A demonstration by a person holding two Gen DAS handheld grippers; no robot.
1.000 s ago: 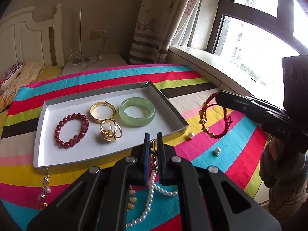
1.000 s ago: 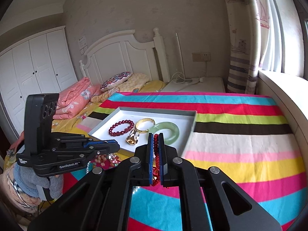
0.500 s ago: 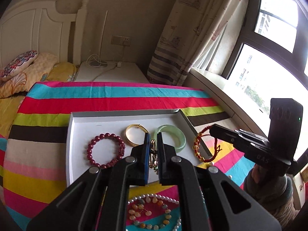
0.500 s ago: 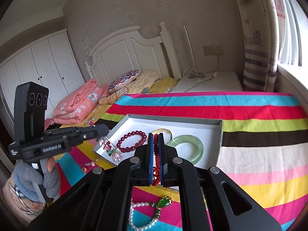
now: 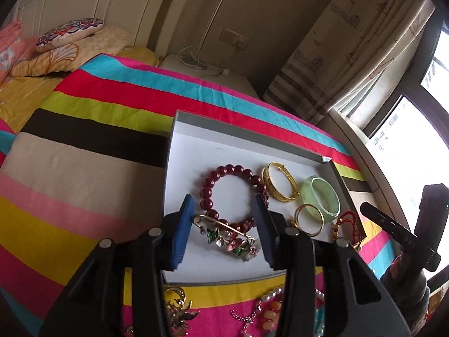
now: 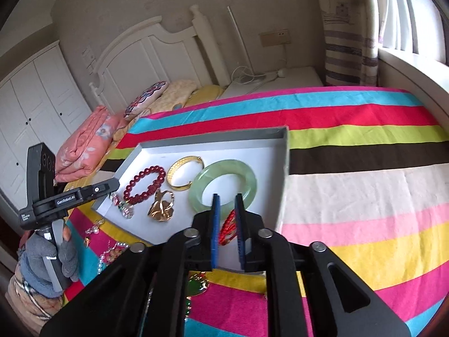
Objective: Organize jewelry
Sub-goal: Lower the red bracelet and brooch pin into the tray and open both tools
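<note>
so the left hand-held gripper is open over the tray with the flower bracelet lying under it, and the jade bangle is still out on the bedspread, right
Not quite. The jade bangle lies inside the tray, beside the gold bangle, as the right wrist view shows. The rest holds: the left hand-held gripper is open over the tray with the flower bracelet lying under it.

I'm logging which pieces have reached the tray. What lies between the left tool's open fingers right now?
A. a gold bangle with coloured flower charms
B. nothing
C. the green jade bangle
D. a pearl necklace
A: the left tool stands open over the tray, with the flower-charm bangle lying on the tray floor between its fingers.
</note>
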